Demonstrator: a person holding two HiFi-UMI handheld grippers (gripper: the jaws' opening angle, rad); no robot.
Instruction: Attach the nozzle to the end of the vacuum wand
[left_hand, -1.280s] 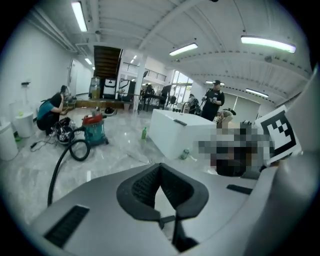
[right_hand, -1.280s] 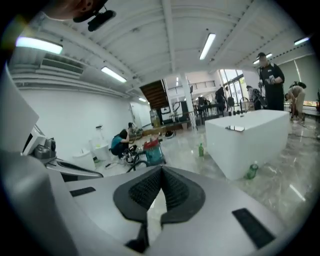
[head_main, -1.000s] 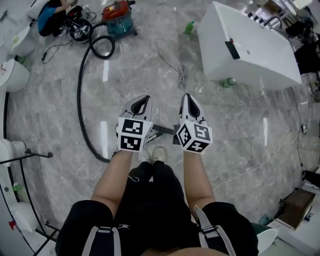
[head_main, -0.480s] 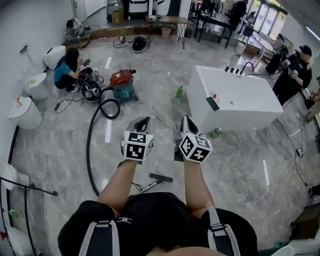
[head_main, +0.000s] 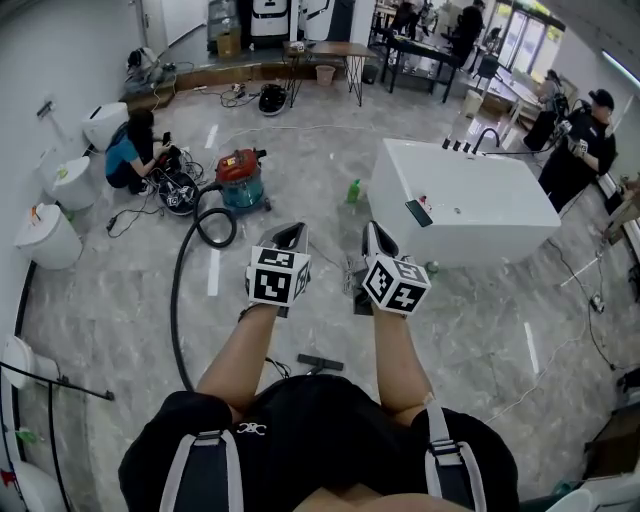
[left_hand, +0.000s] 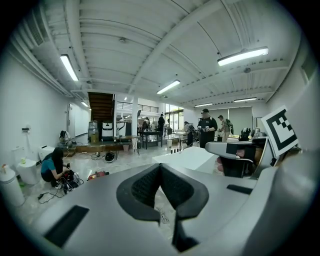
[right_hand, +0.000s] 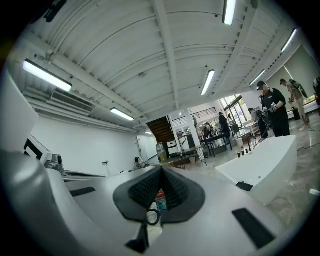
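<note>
Both grippers are up in front of you, side by side at chest height, well clear of the floor. Your left gripper is clenched, its dark pads pressed flat together with nothing between them. Your right gripper is the same: jaws closed on each other, empty, pointing out across the room.

The nozzle lies on the marble below you, a dark flat bar between your knees and just ahead of your shorts, well apart from both grippers. A thin sliver of the wand shows at its left, mostly hidden behind your leg, and you can't tell from here whether the two are joined.

The black hose curves along the floor on your left and loops back to the red-and-teal vacuum cleaner. A white bathtub stands ahead on your right.
</note>
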